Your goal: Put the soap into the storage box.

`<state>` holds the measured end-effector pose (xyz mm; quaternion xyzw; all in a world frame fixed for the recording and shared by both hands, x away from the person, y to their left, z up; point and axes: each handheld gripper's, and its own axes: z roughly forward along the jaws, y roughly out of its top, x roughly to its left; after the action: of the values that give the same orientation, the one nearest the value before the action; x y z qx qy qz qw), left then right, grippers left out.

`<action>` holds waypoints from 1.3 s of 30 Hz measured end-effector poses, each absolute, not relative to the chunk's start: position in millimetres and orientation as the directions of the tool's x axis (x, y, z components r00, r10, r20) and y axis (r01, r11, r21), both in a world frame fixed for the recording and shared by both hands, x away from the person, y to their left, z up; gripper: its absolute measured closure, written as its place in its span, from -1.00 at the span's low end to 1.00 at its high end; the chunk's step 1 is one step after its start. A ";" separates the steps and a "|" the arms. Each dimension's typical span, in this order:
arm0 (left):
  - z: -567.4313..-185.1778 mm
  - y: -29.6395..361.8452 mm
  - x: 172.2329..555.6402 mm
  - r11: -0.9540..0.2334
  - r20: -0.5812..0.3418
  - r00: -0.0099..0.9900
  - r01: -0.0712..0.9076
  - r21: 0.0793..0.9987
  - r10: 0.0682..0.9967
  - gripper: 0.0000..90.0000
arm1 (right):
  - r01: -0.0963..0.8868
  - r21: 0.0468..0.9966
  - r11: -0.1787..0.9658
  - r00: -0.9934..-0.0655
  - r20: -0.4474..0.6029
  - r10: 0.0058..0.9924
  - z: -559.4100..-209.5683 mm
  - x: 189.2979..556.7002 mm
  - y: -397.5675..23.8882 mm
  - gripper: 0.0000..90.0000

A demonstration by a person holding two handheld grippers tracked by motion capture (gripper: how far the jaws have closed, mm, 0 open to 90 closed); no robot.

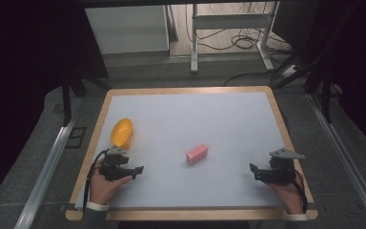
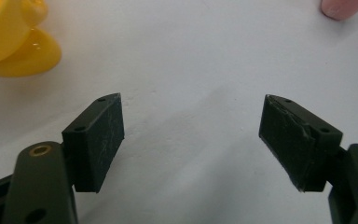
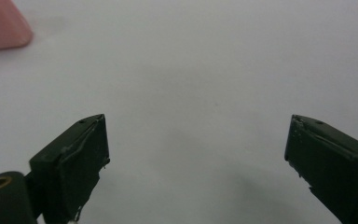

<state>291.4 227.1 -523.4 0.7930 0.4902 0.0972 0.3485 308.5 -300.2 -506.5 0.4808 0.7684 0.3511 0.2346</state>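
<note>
A glossy yellow, rounded object sits near the table's left edge, just beyond the left gripper. Both the left and right gripper gape wide, holding nothing.

no text, label, brand, number or sign can be read anywhere in these pictures.
</note>
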 end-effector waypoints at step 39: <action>-518.1 221.9 287.2 -0.255 -0.173 0.474 0.705 0.662 0.863 -0.49 | 0.566 0.770 0.293 -0.442 -0.016 0.897 -504.7 303.5 -314.8 -0.79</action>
<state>287.2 221.9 -518.1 0.7839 0.5001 0.1130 0.3501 303.5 -314.8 -504.7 0.4749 0.7702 0.3575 0.2310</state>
